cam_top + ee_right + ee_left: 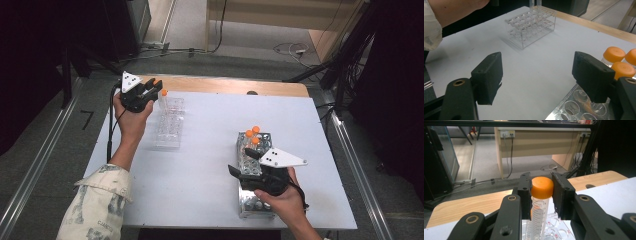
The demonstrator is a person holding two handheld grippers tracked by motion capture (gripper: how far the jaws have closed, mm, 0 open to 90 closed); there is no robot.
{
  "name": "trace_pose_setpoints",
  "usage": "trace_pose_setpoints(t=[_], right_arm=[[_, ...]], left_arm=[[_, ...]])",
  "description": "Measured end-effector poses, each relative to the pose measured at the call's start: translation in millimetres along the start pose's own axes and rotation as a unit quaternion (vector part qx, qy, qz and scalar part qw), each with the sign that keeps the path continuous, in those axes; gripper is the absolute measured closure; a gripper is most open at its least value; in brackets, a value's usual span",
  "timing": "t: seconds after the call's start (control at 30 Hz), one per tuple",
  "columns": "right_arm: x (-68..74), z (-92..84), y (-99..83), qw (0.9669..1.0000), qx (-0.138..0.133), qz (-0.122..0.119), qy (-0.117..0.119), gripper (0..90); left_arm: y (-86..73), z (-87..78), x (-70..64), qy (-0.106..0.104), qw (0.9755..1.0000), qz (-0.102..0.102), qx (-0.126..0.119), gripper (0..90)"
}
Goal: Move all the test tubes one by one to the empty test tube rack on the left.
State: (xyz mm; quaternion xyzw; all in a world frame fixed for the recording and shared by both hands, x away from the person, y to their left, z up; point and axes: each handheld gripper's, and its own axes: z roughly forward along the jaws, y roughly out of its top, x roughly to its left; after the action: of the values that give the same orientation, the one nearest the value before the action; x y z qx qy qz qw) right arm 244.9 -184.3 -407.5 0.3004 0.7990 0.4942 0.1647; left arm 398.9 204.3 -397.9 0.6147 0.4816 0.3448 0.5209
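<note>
Grey flooring and a pale wooden desk with trailing cables lie beyond the white-topped table [210,130], whose far edge is bare wood. From the high view, the left gripper [152,89] is raised at the table's far left corner, above the far end of a clear acrylic tube rack [169,125]; its jaws are closed on an orange-capped clear plastic tube [163,98] that stands upright at that end of the rack. Near the table's right front, the right gripper [243,162] rests over a perforated metal tube rack [253,202], and three orange-capped tubes [252,135] stand at that rack's far end, just beyond the gripper.

Through the left gripper view, the same desk and a wall socket strip stand behind the wooden table edge. Both black jaws press on the sides of the tube's orange cap [542,187], and the graduated clear body hangs straight down between them toward the acrylic rack below.

On the right gripper view, the white tabletop spreads out ahead, with the acrylic rack [531,25] well apart at its far side and a sleeved forearm at the upper left. The right gripper [540,75] has its jaws wide apart with nothing between them; the three capped tubes [619,61] stand just beside its right jaw, in the metal rack [571,107] below.
</note>
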Motion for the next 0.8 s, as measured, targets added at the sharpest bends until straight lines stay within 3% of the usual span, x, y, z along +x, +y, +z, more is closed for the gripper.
trace_pose_setpoints(t=[0.33,0.47,0.8], right_arm=[[-0.9,-0.5,-0.8,1.0000,-0.001,0.004,0.000,23.5],[-0.6,-1.0,-0.8,1.0000,-0.001,0.004,0.000,23.5],[-2.1,-2.6,-1.7,1.0000,0.000,0.004,-0.002,23.5]], left_arm=[[-1.6,2.6,-1.2,-0.004,1.0000,-0.001,-0.002,71.0],[-4.9,5.6,-5.1,-0.003,0.9999,0.012,0.010,71.0],[-28.0,10.5,-9.0,0.009,0.9988,0.031,0.036,70.7]])
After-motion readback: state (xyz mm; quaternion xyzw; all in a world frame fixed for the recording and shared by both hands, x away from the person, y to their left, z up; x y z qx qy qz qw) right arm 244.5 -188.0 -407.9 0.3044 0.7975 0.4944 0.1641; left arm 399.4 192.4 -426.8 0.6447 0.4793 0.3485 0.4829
